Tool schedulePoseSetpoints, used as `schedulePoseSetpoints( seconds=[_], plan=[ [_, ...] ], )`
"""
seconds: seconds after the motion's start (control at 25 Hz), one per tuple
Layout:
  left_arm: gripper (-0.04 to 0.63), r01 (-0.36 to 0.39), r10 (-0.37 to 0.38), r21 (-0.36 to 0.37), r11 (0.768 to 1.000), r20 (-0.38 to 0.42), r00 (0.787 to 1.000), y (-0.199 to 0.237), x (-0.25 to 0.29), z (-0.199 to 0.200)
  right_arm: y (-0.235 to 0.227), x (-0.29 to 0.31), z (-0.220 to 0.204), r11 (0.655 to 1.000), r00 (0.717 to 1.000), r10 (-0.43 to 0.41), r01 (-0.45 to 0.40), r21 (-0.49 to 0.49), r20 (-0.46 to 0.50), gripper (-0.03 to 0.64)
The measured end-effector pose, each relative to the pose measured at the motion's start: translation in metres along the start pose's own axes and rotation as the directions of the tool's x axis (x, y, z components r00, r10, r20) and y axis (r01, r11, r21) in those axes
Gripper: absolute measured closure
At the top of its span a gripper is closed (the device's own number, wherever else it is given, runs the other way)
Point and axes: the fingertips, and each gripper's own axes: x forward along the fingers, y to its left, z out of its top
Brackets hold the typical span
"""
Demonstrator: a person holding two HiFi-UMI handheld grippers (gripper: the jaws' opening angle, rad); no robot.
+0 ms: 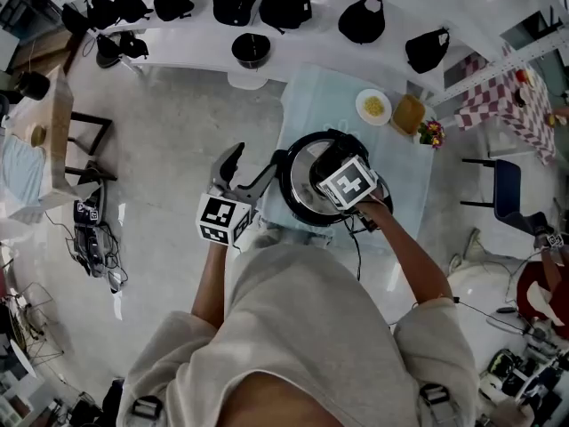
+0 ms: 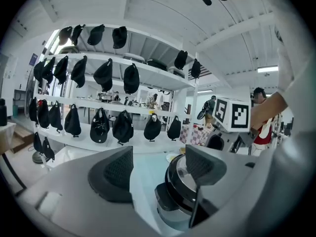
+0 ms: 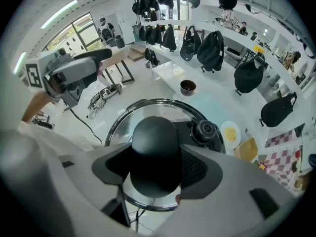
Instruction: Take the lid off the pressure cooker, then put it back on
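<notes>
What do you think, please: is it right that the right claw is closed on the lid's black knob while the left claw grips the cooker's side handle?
Not quite. The left claw grips nothing: the left gripper view shows its jaws apart and empty, with the cooker beyond them. The right claw is indeed closed on the lid's black knob.

The pressure cooker [image 1: 300,194] sits on the counter [image 1: 311,105], lid [image 3: 123,125] on top. A plate [image 1: 373,107] lies behind it, to the right. The left gripper [image 1: 253,163] is at its left. The right gripper [image 3: 155,169] has its jaws around the knob [image 3: 154,139].
</notes>
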Motion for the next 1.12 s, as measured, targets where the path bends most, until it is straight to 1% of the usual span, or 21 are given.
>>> schedulePoseSetpoints(
  seconds=[0.08,0.2,0.36,0.64,0.72,0.76,0.84,0.92,1.0,1.04,1.12],
  plan=[
    [0.272,0.005,-0.005,-0.006,1.0,-0.004,1.0,-0.001,0.002,-0.001,0.002,0.003,-0.002,1.0,1.0,-0.011,0.011,-0.016,-0.003,0.344],
    [0.272,0.01,-0.01,-0.013,1.0,-0.008,1.0,-0.003,0.007,-0.002,-0.012,0.021,-0.007,0.999,0.999,-0.033,0.034,-0.041,0.023,0.344],
    [0.272,0.013,-0.013,-0.014,1.0,-0.01,1.0,-0.006,0.01,0.0,0.001,0.005,-0.003,0.999,1.0,0.024,-0.023,-0.034,0.013,0.344],
    [0.272,0.002,-0.002,-0.006,1.0,-0.007,1.0,-0.006,0.009,0.0,0.002,0.004,-0.002,0.992,0.999,0.037,-0.038,-0.124,-0.008,0.339],
    [0.272,-0.002,0.002,-0.005,1.0,-0.008,1.0,-0.005,0.009,0.0,0.002,0.006,-0.003,0.985,0.999,0.046,-0.049,-0.165,-0.022,0.339],
    [0.272,-0.003,0.003,-0.007,1.0,-0.01,1.0,-0.005,0.009,-0.001,0.003,0.006,-0.003,0.977,0.998,0.054,-0.059,-0.205,-0.032,0.339],
    [0.272,-0.006,0.006,-0.008,1.0,-0.01,1.0,-0.004,0.009,-0.001,0.007,0.007,-0.003,0.946,0.996,0.076,-0.09,-0.312,-0.056,0.341],
    [0.272,-0.011,0.011,-0.006,1.0,-0.007,1.0,-0.003,0.008,-0.001,0.012,0.008,-0.005,0.908,0.992,0.094,-0.121,-0.402,-0.087,0.341],
    [0.272,-0.016,0.016,0.001,1.0,-0.002,1.0,-0.002,0.008,-0.001,0.014,0.009,-0.004,0.86,0.99,0.096,-0.137,-0.492,-0.107,0.339],
    [0.272,-0.018,0.018,0.002,1.0,-0.002,1.0,-0.002,0.008,-0.001,0.014,0.009,-0.004,0.841,0.988,0.097,-0.144,-0.522,-0.117,0.337],
    [0.272,-0.021,0.021,0.001,1.0,-0.002,1.0,-0.001,0.008,-0.001,0.015,0.01,-0.004,0.823,0.986,0.103,-0.157,-0.547,-0.128,0.333]
  ],
)
